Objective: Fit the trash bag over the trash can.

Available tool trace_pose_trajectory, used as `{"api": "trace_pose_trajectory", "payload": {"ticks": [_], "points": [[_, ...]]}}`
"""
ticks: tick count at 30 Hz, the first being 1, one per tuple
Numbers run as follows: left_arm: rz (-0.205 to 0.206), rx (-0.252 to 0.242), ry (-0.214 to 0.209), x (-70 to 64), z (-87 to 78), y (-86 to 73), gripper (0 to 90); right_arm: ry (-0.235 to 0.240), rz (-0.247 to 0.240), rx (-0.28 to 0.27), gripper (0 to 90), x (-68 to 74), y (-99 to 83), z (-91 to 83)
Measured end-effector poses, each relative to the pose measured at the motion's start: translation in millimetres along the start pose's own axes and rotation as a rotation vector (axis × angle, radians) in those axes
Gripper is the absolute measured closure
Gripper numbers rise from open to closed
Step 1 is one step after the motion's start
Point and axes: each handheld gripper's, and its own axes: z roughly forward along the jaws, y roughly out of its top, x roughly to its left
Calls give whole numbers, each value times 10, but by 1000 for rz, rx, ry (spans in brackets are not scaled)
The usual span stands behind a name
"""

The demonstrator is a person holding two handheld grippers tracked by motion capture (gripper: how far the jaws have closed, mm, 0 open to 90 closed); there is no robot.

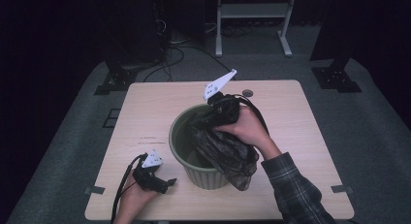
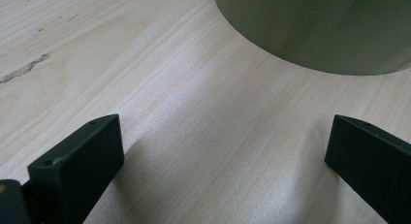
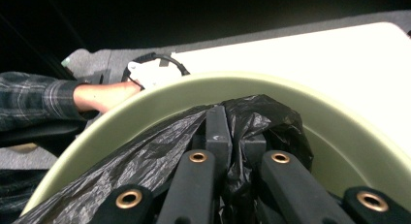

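The left gripper (image 1: 154,178) is parked wide open, empty, beside the bin (image 1: 180,121). The bag (image 1: 224,149) is pinched in the right gripper (image 3: 231,136), draped over the rim; it could easily get snagged and torn there.

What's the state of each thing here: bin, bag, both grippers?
green bin: upright on the table, open at the top, bag partly inside.
black bag: crumpled, draped over the bin's near right rim, part hanging outside.
right gripper: shut on the black bag, over the bin's far rim.
left gripper: open, jaws wide apart, holding nothing, low over the table beside the bin.
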Motion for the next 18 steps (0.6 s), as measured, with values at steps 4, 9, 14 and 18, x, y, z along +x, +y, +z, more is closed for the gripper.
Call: {"api": "trace_pose_trajectory", "payload": {"ticks": [4, 9, 14, 18], "points": [[0, 0, 0, 0, 0, 0, 0, -18, -2, 61, 804, 12, 8, 130], [1, 0, -1, 0, 0, 0, 0, -43, -9, 162, 757, 21, -2, 277], [1, 0, -1, 0, 0, 0, 0, -61, -2, 185, 638, 21, 2, 293], [1, 0, -1, 0, 0, 0, 0, -92, -5, 164, 560, 32, 17, 223]]}}
